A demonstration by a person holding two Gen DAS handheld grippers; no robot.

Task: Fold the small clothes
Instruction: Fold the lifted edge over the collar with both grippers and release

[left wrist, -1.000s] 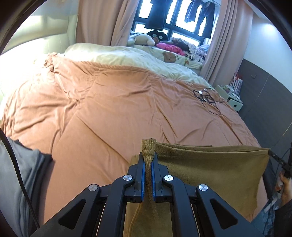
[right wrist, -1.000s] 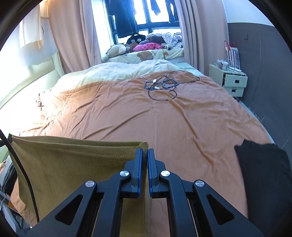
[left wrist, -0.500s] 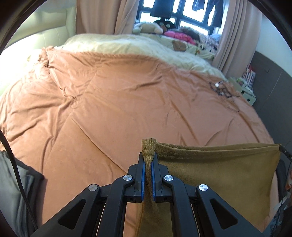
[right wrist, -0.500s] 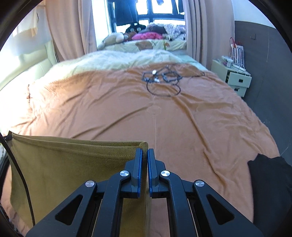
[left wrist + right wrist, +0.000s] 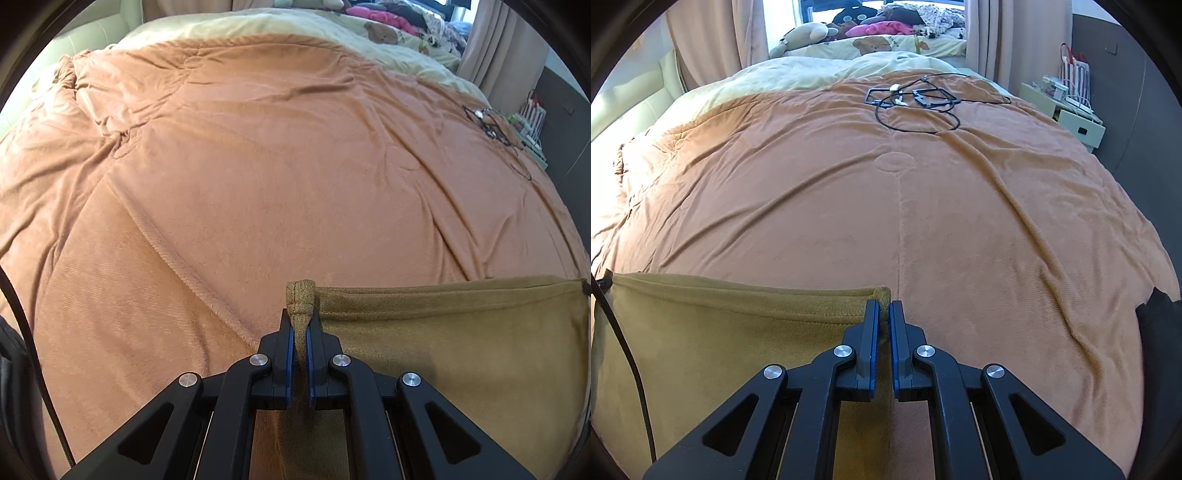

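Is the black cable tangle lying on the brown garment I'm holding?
No: in the right wrist view the black cable tangle lies far up the orange blanket, well apart from the brown garment.

your left hand-held gripper (image 5: 300,325) is clamped tight on a bunched corner of the garment (image 5: 443,332), blue pads nearly touching, pointing steeply down. your right hand-held gripper (image 5: 883,317) is pinched on the opposite corner, jaws near closed, tilted down less steeply. garment's top edge runs taut btwn both.
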